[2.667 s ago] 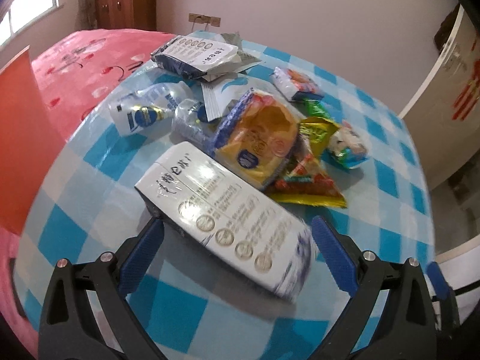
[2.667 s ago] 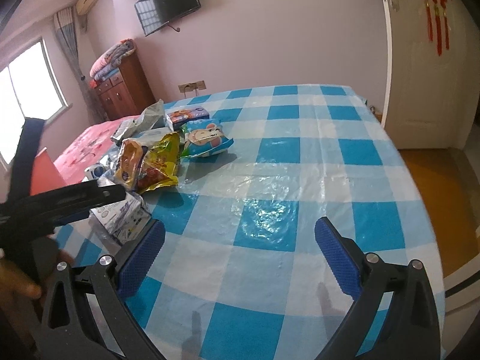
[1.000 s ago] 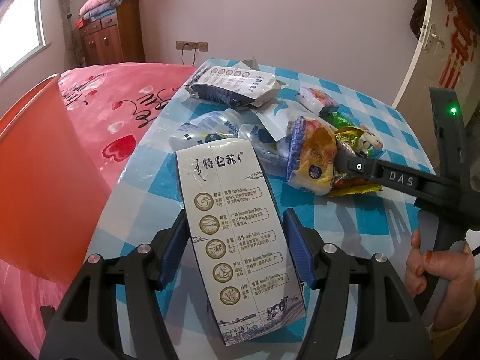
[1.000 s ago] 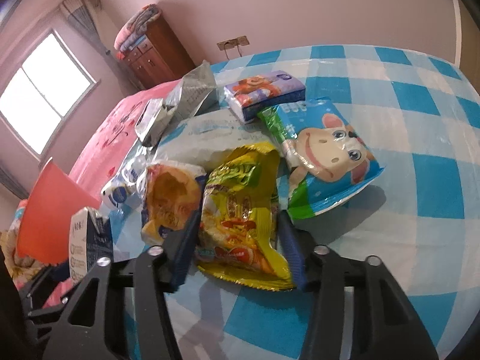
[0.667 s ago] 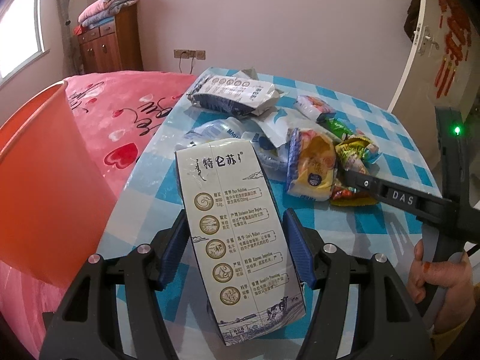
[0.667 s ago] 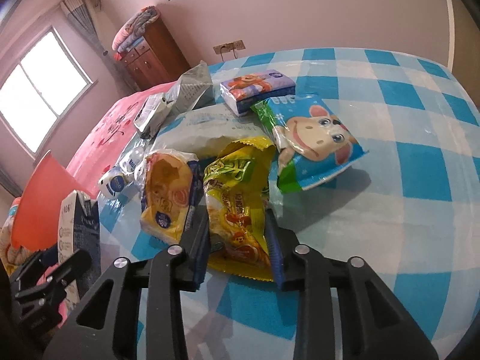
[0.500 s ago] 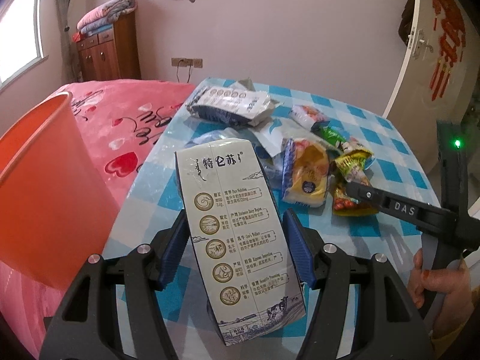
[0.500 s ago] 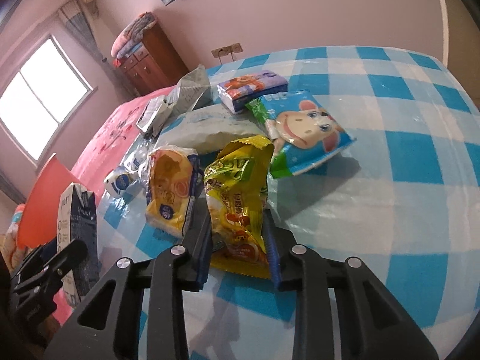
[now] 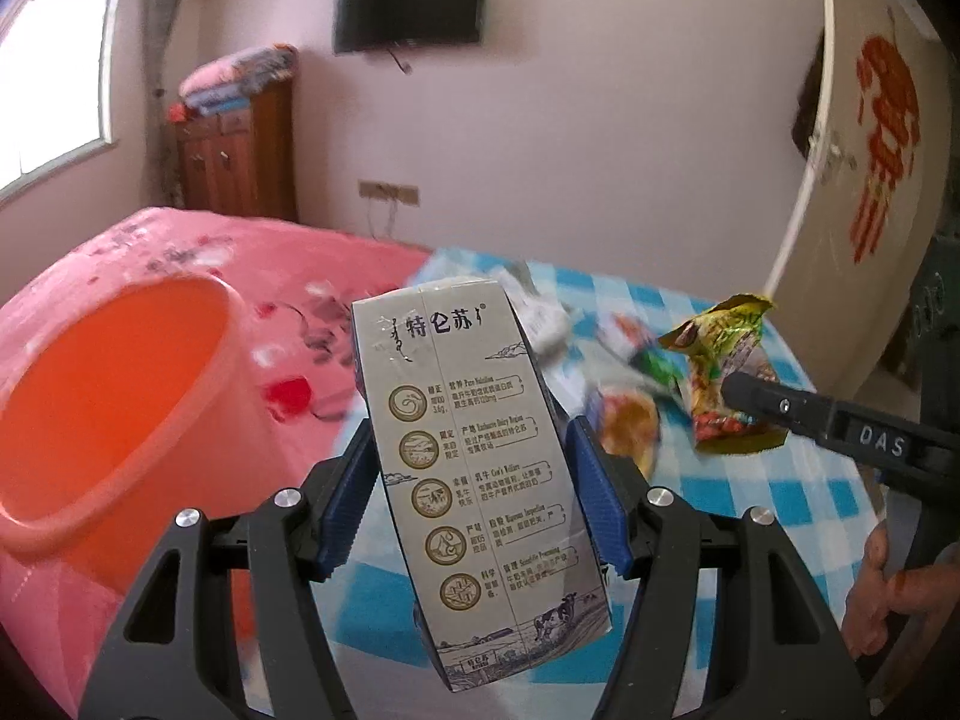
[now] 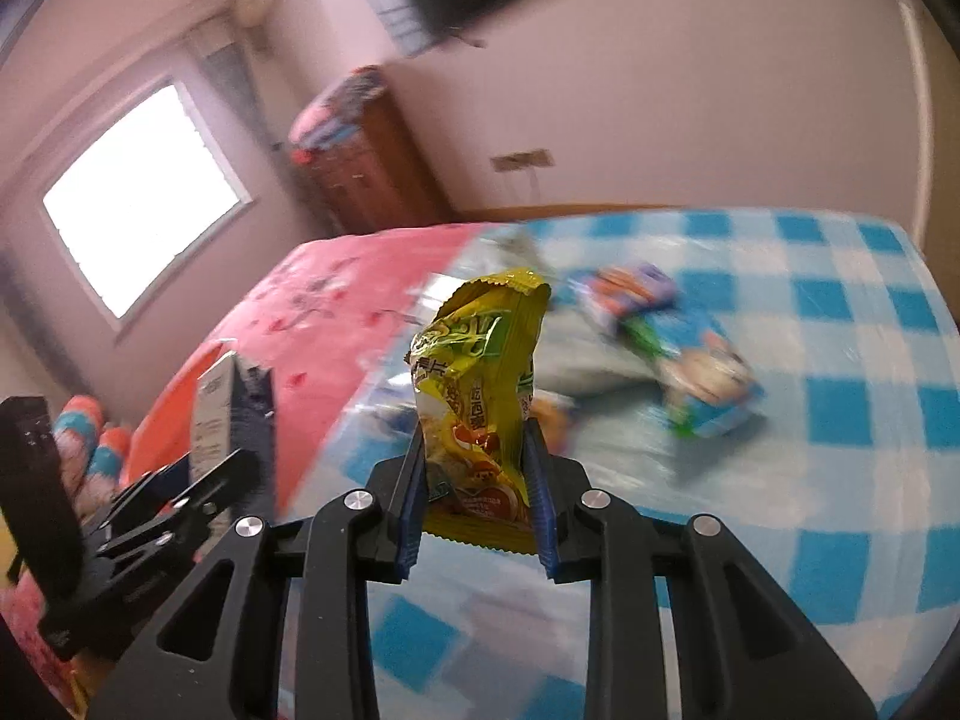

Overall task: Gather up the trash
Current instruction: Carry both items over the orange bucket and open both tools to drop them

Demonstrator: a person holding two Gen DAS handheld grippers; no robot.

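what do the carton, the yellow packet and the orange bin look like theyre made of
Carton: coated paperboard, likely; flat printed panels, sharp folds.
Yellow packet: thin glossy plastic film; crinkled, serrated top edge.
Bin: smooth moulded plastic, apparently; light glows through its wall.

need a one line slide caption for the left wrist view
Left gripper clamps a milk carton beside the orange bin, while the right gripper lifts a yellow snack packet.

Domestic bedroom — bed under a pink patterned bedspread (image 9: 198,252), wooden cabinet (image 9: 237,156) stacked with folded quilts (image 9: 240,75), wall-mounted television (image 9: 410,3), window (image 10: 144,198), table in blue-checked tablecloth (image 10: 840,360).
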